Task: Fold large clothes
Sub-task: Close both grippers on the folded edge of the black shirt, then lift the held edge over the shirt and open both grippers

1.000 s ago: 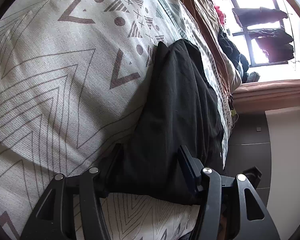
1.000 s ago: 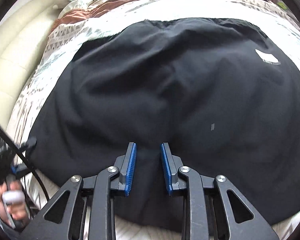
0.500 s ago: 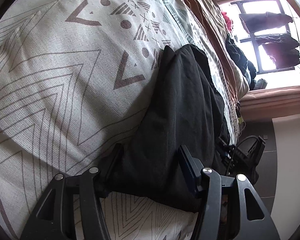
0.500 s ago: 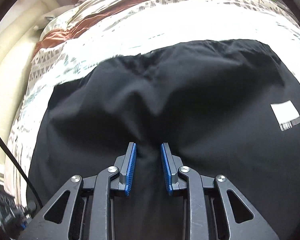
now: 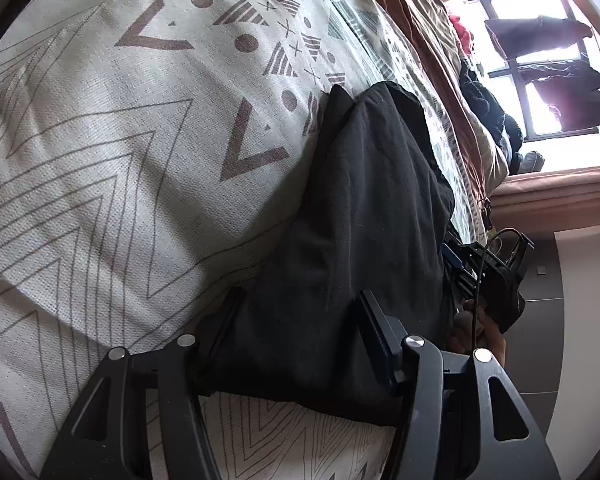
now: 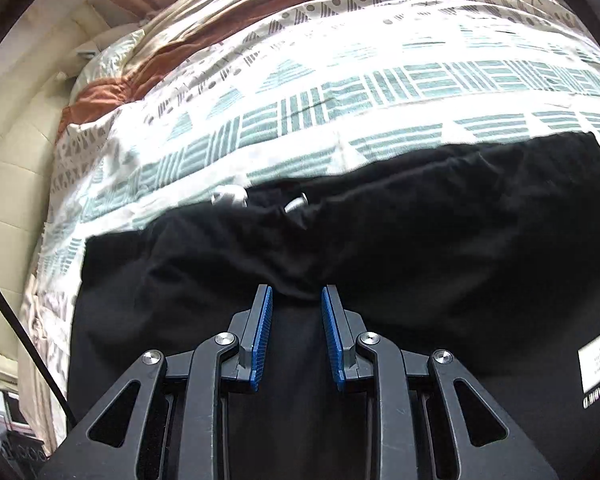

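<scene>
A large black garment (image 5: pixel 364 216) lies on a bed with a patterned cover (image 5: pixel 112 152). My left gripper (image 5: pixel 300 304) has its jaws wide apart with a thick bunch of the black cloth between them at the garment's near end. In the right wrist view the same black garment (image 6: pixel 420 248) fills the lower half, with white drawstring ends (image 6: pixel 296 202) at its far edge and a white label (image 6: pixel 598 358) at the right. My right gripper (image 6: pixel 296 300) is shut on a fold of the black cloth between its blue pads (image 6: pixel 262 332).
A brown and cream quilt (image 6: pixel 204 36) lies bunched at the far side of the bed. A window with dark clothes hanging (image 5: pixel 548 64) is beyond the bed. A cream padded headboard (image 6: pixel 8 168) is at the left. The other gripper and hand (image 5: pixel 488 280) show past the garment.
My right gripper has pulled the black cloth toward me, so more of the patterned cover shows beyond the garment. The right gripper has come into the left wrist view.
</scene>
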